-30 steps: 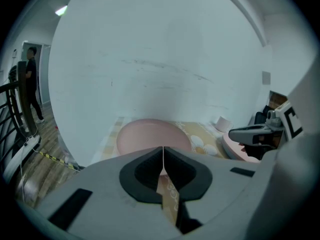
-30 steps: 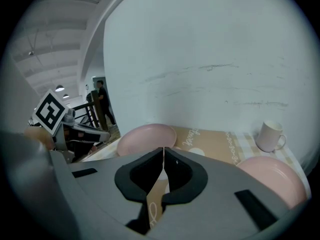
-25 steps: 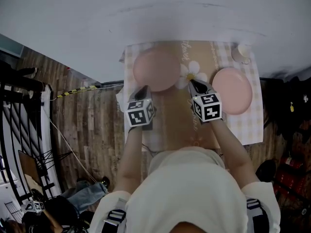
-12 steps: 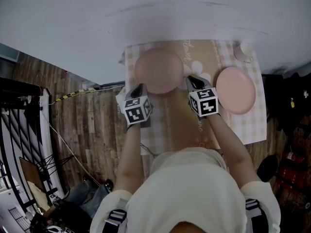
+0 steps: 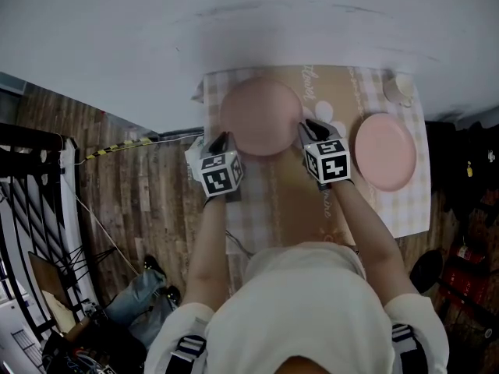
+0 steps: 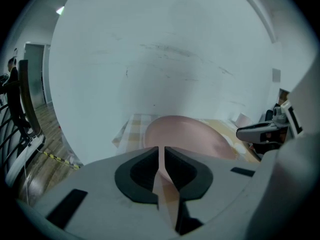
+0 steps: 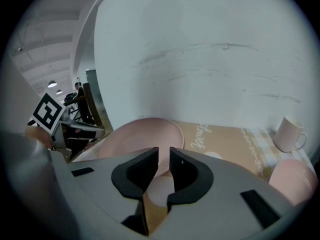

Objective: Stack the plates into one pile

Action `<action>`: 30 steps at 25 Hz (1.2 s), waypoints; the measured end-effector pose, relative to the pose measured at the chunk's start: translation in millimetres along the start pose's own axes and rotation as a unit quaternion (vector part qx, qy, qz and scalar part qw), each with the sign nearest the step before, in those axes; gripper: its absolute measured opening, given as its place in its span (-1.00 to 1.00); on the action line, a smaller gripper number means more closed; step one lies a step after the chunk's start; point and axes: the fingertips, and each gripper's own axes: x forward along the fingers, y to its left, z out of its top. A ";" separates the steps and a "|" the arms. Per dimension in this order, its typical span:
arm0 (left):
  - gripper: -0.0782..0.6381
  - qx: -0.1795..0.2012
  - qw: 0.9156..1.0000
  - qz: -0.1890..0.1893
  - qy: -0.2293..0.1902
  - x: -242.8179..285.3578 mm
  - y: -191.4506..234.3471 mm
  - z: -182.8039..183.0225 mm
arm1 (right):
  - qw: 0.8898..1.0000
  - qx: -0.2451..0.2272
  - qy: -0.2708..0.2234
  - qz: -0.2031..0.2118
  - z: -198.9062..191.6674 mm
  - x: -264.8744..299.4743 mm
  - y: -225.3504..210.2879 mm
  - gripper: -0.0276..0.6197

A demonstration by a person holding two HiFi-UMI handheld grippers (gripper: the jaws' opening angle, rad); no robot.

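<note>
Although neither plate has shifted, the approach to the first one is now nearly complete. The left plate (image 5: 261, 117) lies flat near the far left corner of the table (image 5: 253, 213). The right plate (image 5: 384, 151) lies flat along the right edge, well apart from it, so no stacking has taken place. Over the last second both grippers have advanced toward the far edge. They now flank the near half of the left plate instead of standing short of it. The left gripper (image 5: 225, 137) sits just beside the plate's left rim, close to the table's left edge. Its jaws are all but closed, have just begun to part, and carry nothing; the rim shows beyond them in the left gripper view. The right gripper (image 5: 307, 125) sits just beside the plate's right rim, over the brown mat (image 5: 300, 181). Its jaws stand a narrow slit apart and are also empty, with the plate ahead of the tips and not between them. Judged from this, a two-sided lift of the left plate is being prepared, and the jaws must open further before either rim can enter. A white cup (image 5: 401, 89) at the far right corner stands just beyond the right plate and should be kept clear during the transfer.
</note>
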 end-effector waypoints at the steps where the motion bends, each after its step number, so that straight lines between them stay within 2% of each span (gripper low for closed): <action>1: -0.74 -0.003 1.000 0.002 0.001 2.2 3.3 -0.3 | 1.000 -0.001 0.002 -0.001 0.4 3.3 -0.4 -0.74; 5: -0.57 -0.014 1.000 0.005 0.005 10.6 14.6 -1.6 | 1.000 -0.003 0.010 -0.005 1.0 16.1 -2.4 -0.74; 13: -0.45 -0.024 1.000 0.006 0.007 27.8 29.2 1.0 | 0.999 -0.002 0.031 -0.021 -7.2 39.6 -11.7 -0.68; 20: -0.45 -0.028 1.000 0.004 0.012 40.9 32.6 0.4 | 0.998 0.000 0.048 -0.042 -13.8 52.9 -24.0 -0.62; 30: -0.49 -0.036 0.999 -0.001 0.024 52.8 34.1 -6.6 | 0.997 0.015 0.057 -0.053 -17.4 66.2 -30.5 -0.62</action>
